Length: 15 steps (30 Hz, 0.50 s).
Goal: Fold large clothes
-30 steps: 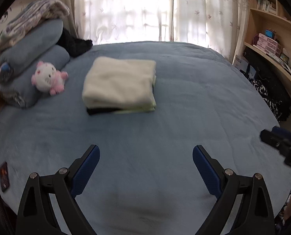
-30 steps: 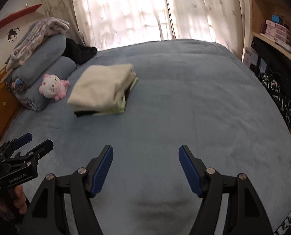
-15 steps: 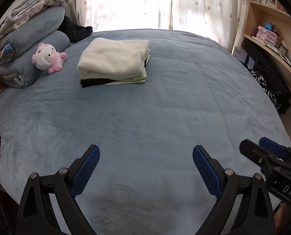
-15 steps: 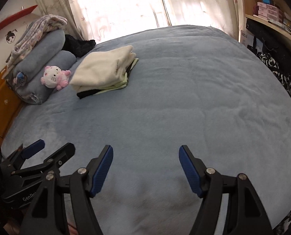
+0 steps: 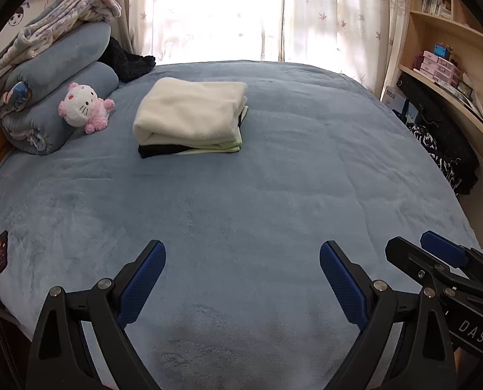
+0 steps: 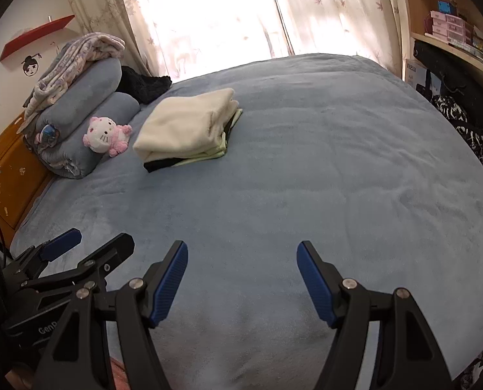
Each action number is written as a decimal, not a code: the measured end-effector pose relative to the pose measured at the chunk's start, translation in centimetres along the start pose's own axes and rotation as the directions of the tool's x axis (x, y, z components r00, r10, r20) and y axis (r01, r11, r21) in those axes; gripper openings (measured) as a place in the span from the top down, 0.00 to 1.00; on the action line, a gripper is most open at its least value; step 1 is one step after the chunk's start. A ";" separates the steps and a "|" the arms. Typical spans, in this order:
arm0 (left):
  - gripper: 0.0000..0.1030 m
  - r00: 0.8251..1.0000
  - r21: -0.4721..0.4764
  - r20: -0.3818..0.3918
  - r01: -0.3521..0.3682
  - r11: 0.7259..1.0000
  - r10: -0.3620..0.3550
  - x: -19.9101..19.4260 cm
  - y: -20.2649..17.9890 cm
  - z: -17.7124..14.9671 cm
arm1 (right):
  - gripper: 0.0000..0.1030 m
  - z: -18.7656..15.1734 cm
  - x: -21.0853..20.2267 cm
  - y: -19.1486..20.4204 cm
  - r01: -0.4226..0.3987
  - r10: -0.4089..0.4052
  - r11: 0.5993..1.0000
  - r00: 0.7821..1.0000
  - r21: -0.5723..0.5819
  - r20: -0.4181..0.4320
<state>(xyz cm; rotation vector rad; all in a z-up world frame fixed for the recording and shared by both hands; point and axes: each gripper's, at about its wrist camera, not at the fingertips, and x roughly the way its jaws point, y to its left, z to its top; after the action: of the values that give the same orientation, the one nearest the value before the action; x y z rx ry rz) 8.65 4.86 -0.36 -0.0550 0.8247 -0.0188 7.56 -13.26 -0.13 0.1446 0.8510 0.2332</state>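
A stack of folded clothes lies on the blue bed, cream garment on top, pale green and black ones under it. It also shows in the right wrist view. My left gripper is open and empty over the near part of the bed, far from the stack. My right gripper is open and empty, also over the near part of the bed. The right gripper shows at the lower right of the left wrist view. The left gripper shows at the lower left of the right wrist view.
Rolled blue bedding with a patterned blanket on top and a pink plush cat sit at the far left. A dark garment lies by the curtains. A small dark device lies near the left edge. Shelves and dark patterned clothes stand right.
Both grippers have drawn back toward the near edge of the bed and tilted up, so the stack sits farther away. Both stay open and empty.
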 end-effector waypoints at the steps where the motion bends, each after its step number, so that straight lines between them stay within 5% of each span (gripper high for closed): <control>1: 0.08 1.000 0.002 0.002 -0.001 1.000 0.001 -0.2 0.0 0.0 | 0.32 0.0 -0.2 0.1 0.001 -0.001 1.000 1.000 -0.003 0.006; 15: 0.08 1.000 0.004 0.014 -0.003 1.000 0.003 -0.9 0.0 0.2 | 0.32 0.1 -0.7 0.0 -0.006 0.006 1.000 1.000 -0.002 0.031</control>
<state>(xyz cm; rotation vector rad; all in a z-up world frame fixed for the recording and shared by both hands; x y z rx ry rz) 8.20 4.90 0.41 -0.0498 0.8110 -0.0177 7.14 -13.48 0.46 0.1490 0.8197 0.2369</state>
